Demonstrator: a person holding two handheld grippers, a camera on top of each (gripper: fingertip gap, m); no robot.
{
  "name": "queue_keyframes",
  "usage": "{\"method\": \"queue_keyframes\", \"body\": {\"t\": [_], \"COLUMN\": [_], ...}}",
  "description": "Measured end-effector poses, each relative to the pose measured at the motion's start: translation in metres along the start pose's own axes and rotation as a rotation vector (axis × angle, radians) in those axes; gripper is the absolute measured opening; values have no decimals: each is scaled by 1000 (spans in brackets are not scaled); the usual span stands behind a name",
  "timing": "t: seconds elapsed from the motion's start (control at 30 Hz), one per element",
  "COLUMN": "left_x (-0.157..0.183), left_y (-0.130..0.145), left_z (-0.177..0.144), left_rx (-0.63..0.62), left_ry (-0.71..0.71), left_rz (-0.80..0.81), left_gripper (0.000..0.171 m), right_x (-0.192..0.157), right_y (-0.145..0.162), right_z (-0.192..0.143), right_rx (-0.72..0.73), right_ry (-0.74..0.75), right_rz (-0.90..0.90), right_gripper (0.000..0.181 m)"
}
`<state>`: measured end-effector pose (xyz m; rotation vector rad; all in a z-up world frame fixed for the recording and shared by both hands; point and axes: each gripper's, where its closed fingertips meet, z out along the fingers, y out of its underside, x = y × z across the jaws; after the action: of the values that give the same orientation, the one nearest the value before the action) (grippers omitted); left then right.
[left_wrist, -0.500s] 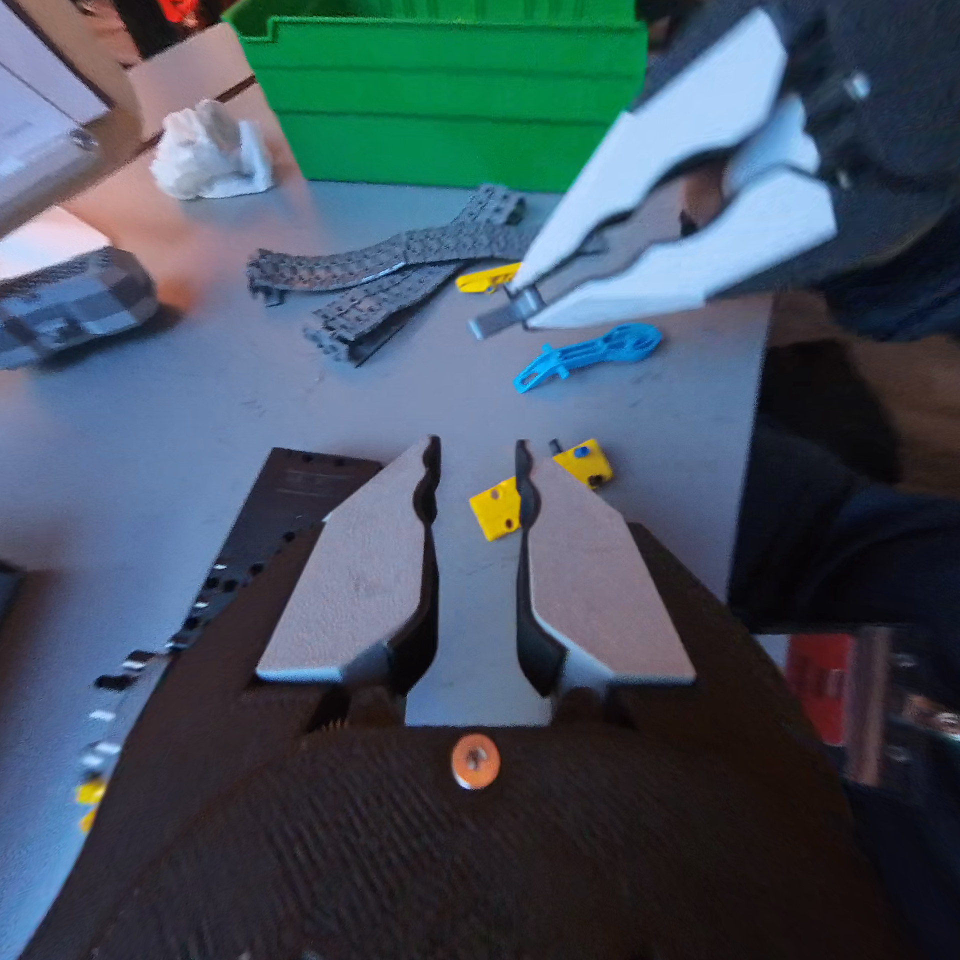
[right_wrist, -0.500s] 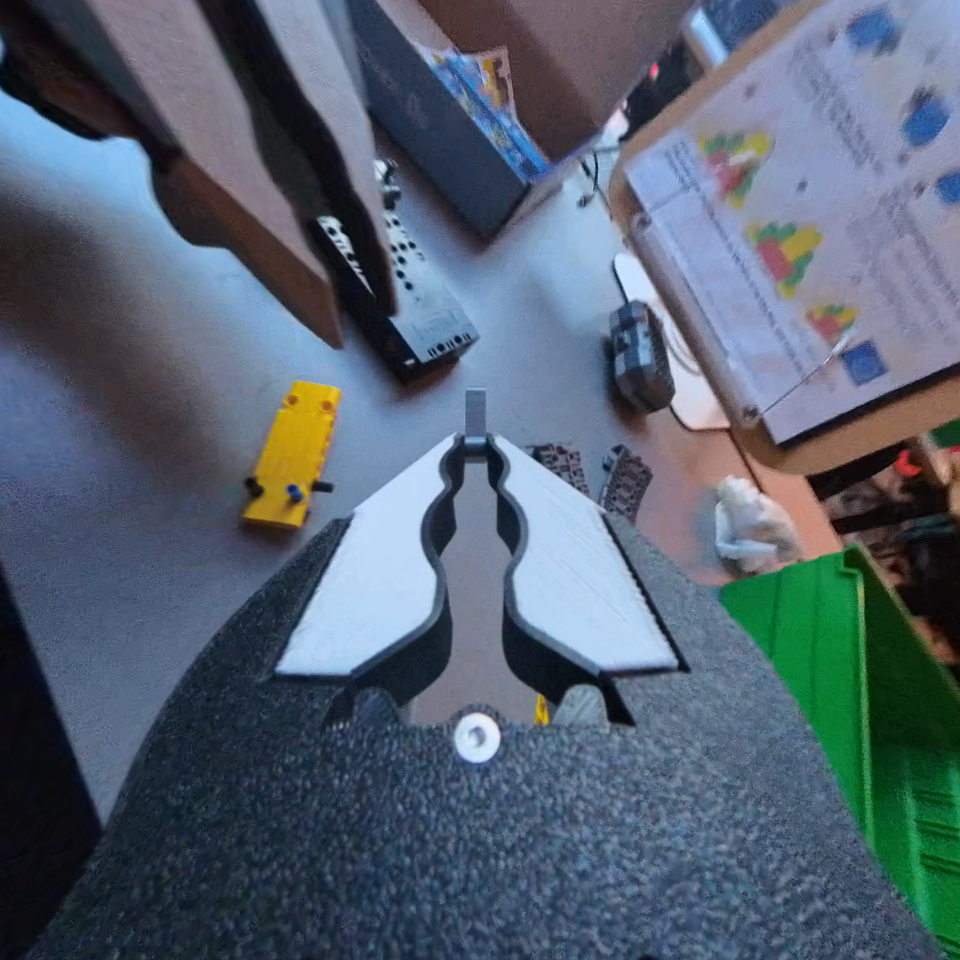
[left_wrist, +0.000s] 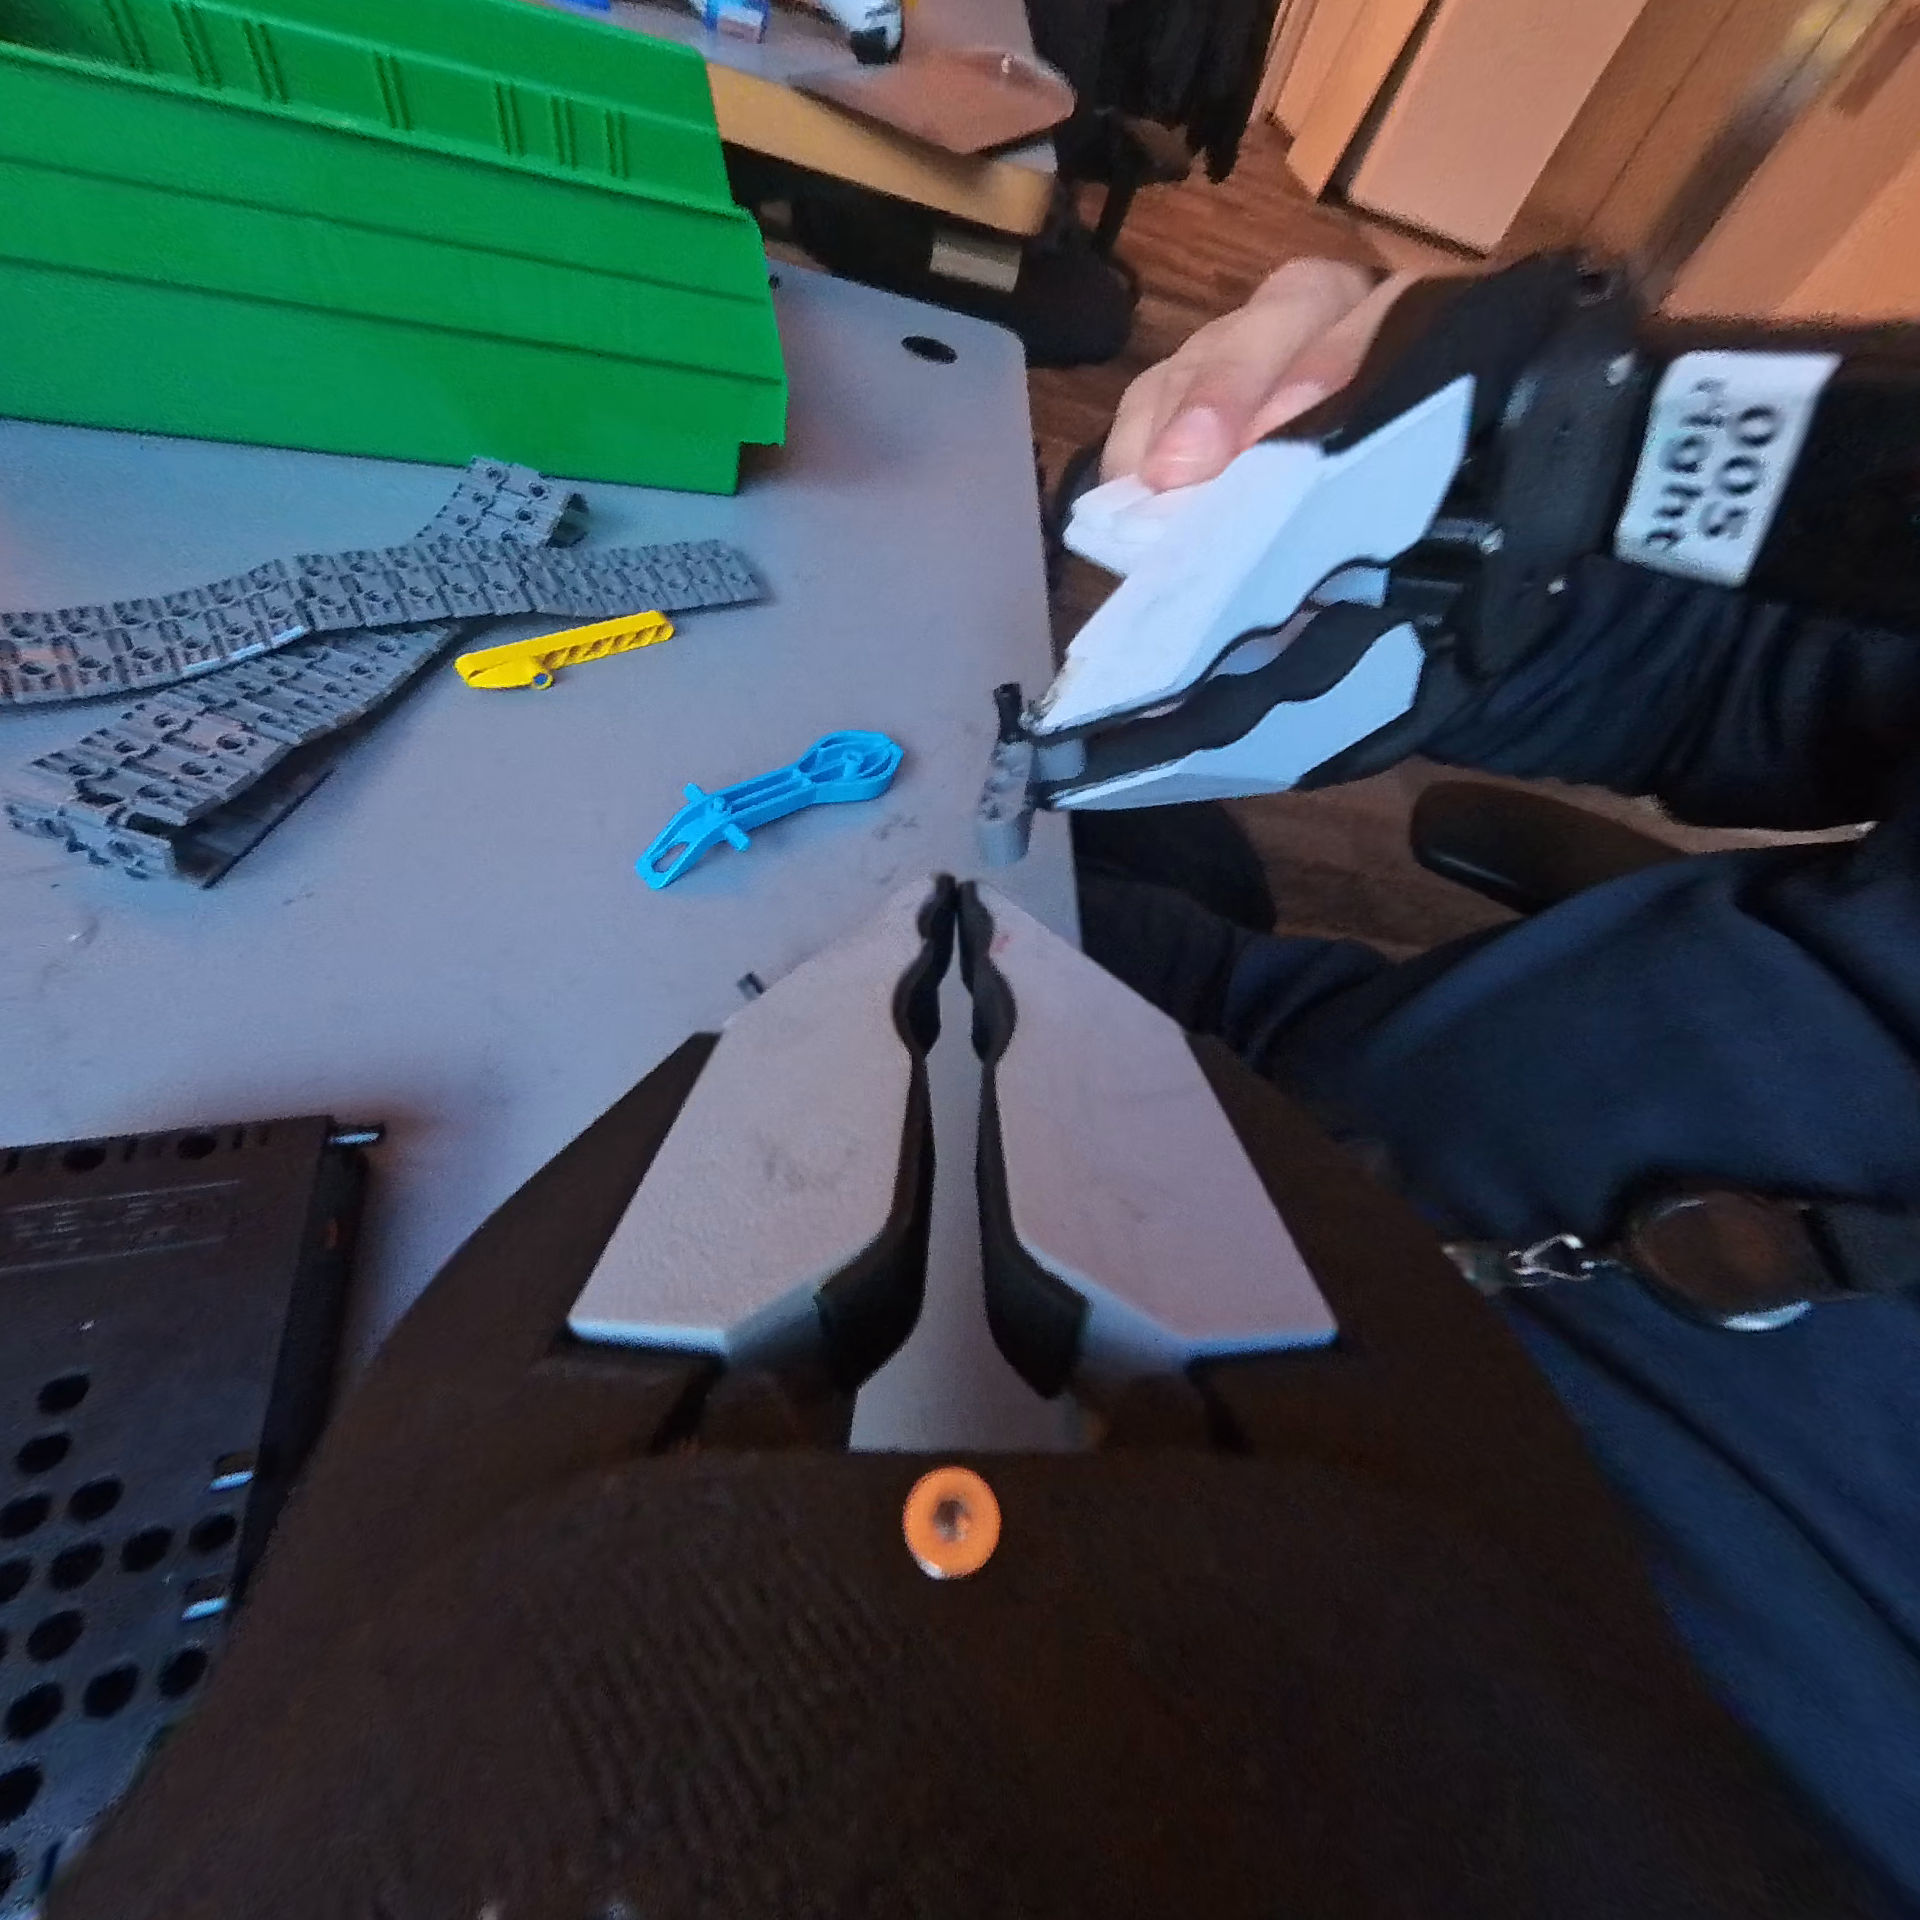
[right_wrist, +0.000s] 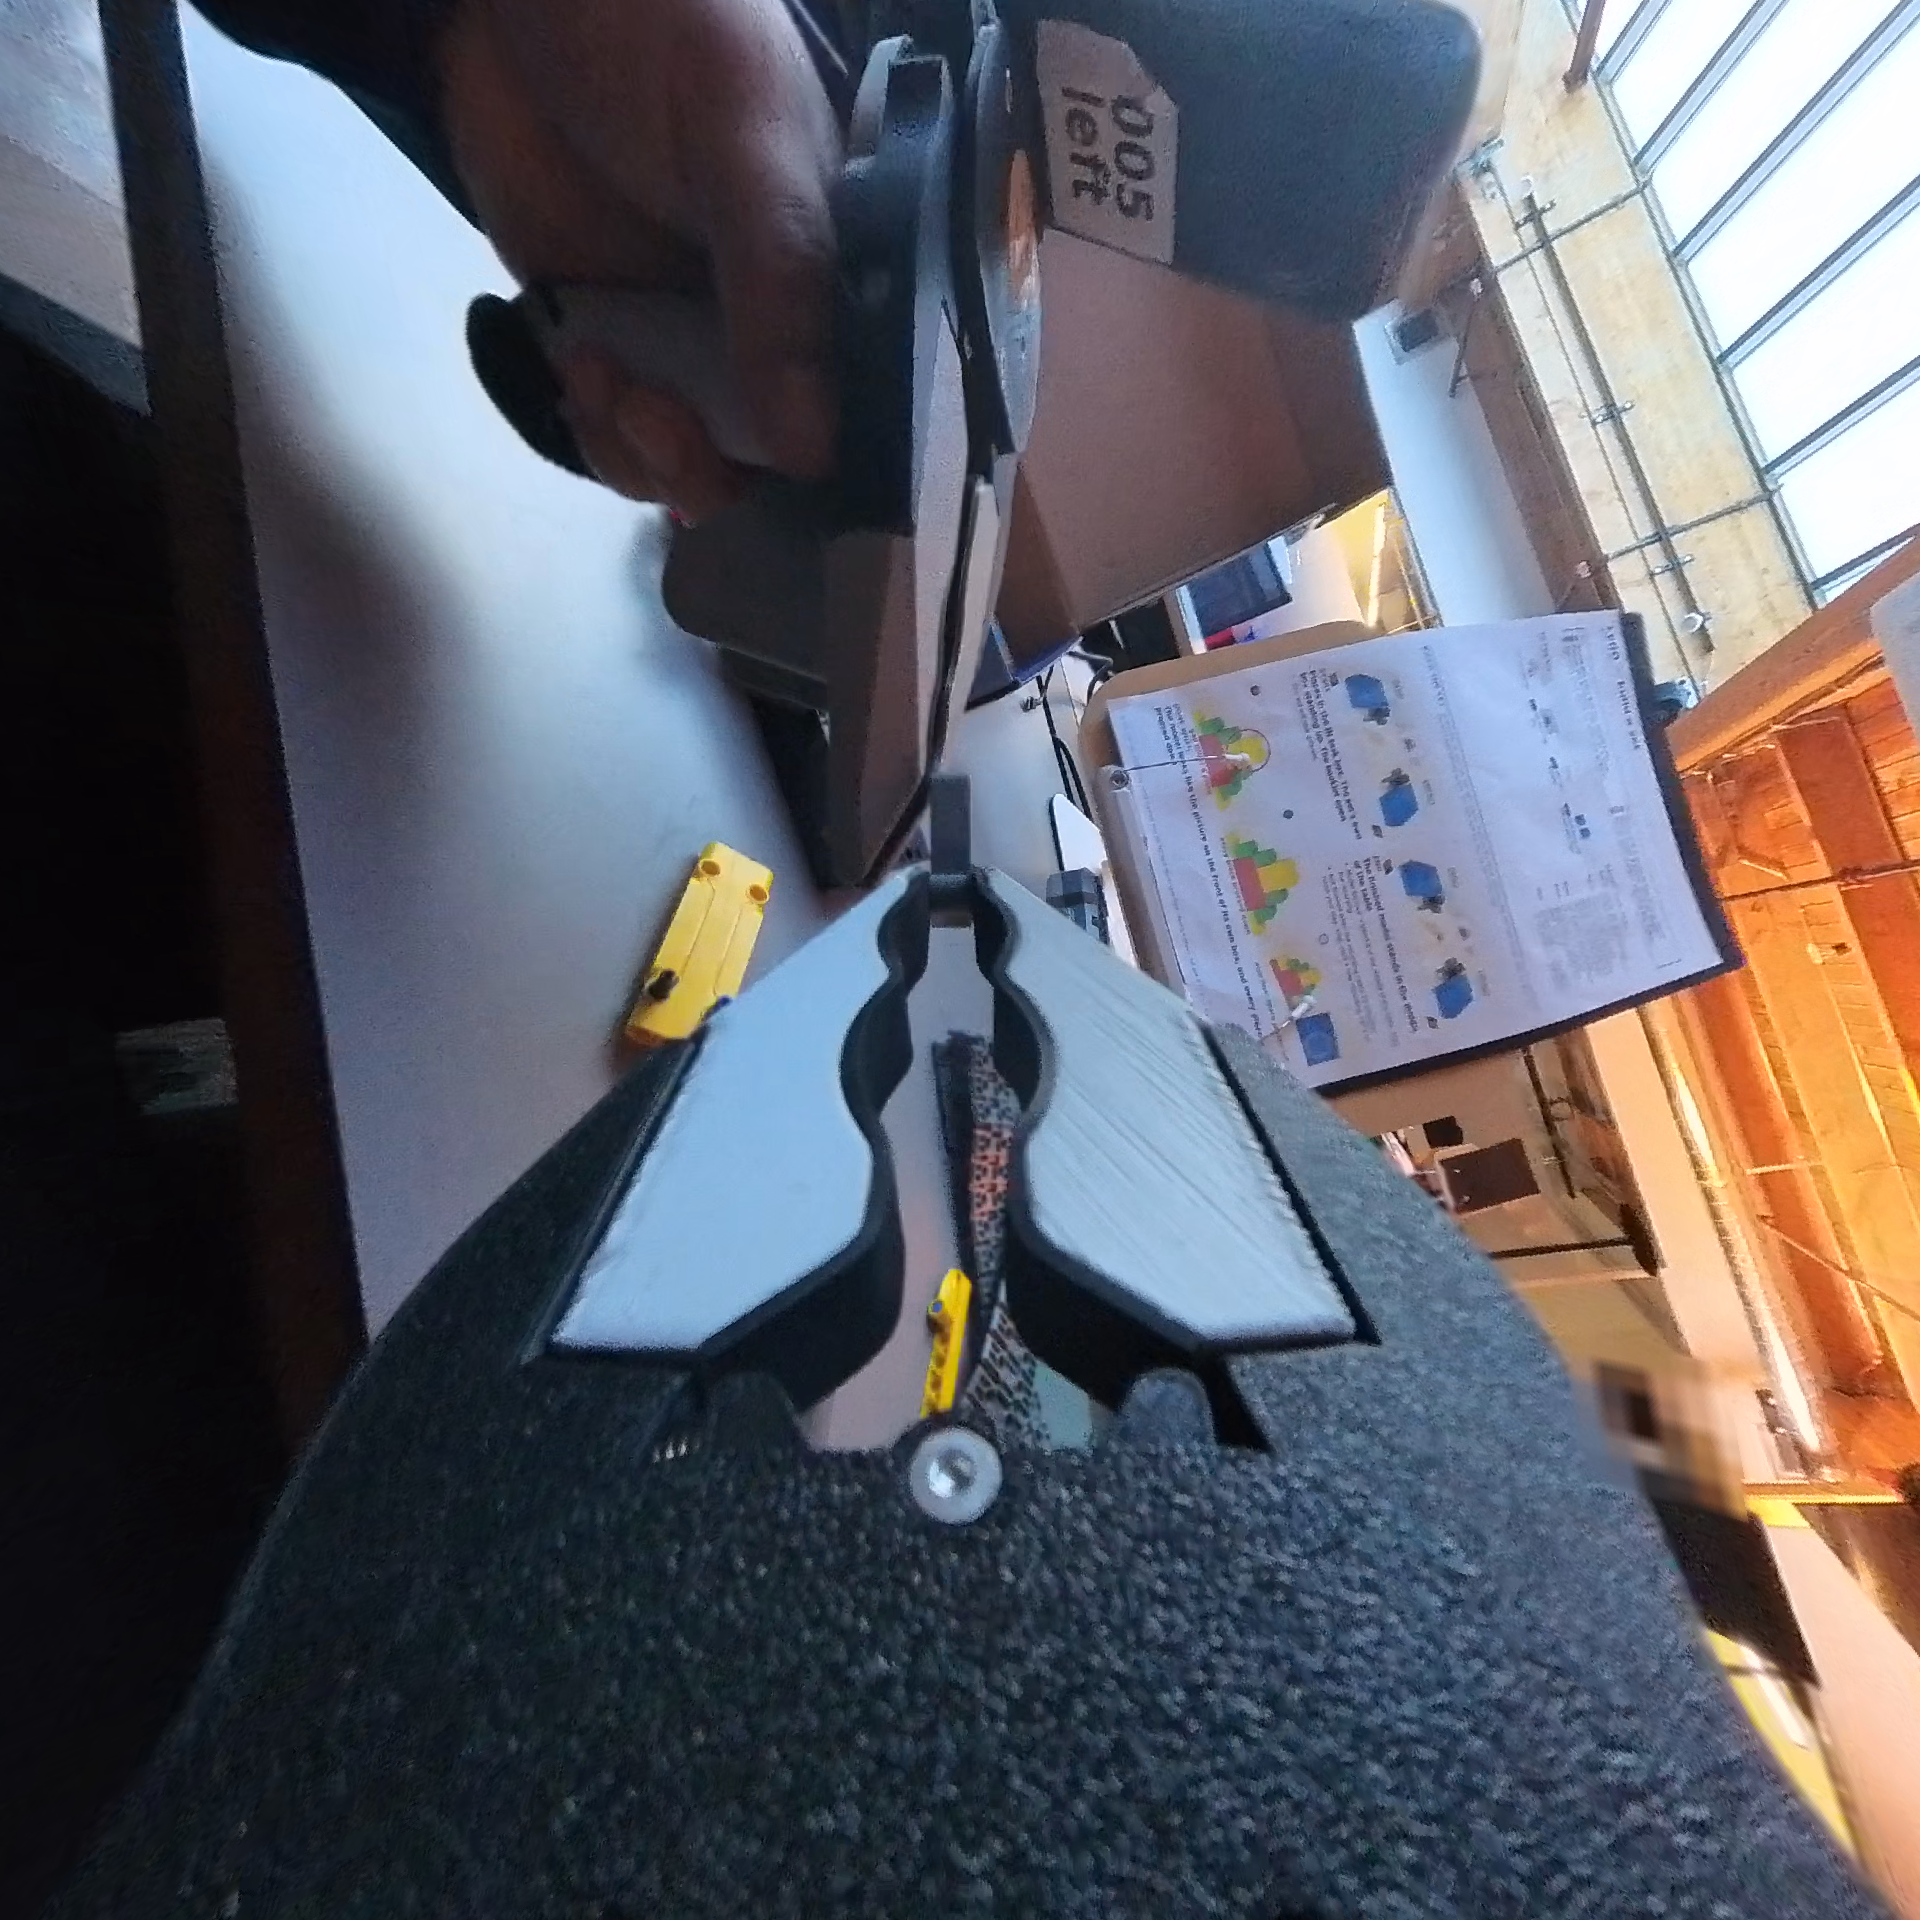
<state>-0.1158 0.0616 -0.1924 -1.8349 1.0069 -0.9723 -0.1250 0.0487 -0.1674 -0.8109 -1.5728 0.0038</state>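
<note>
Toy bits on my grey table

I see a big green bin (left_wrist: 364, 260) at the back of the grey table (left_wrist: 416, 987). In front of it lie long grey track strips (left_wrist: 364, 592), one across the other. A thin yellow beam (left_wrist: 566, 646) lies just beside them, and a blue piece (left_wrist: 774, 795) sits nearer to me. A black plate with holes (left_wrist: 125, 1403) is low on my left. From my other side I see a yellow block (right_wrist: 701, 956) flat on the table and a sheet with coloured pictures (right_wrist: 1403, 831) propped up.

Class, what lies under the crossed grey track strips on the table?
The grey track strips rest on the grey table, one crossing over the other. A yellow beam lies beside them. Anything beneath them is hidden.
</note>
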Motion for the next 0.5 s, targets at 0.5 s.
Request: {"method": "queue_keyframes", "body": {"t": [0.5], "left_x": [19], "left_y": [7], "left_z": [5], "left_rx": [-6], "left_ry": [135], "left_rz": [30], "left_gripper": [6], "right_x": [-16], "right_y": [0], "right_z": [-2], "right_rx": [7], "right_ry": [-27], "right_rz": [-85], "right_gripper": [5]}}
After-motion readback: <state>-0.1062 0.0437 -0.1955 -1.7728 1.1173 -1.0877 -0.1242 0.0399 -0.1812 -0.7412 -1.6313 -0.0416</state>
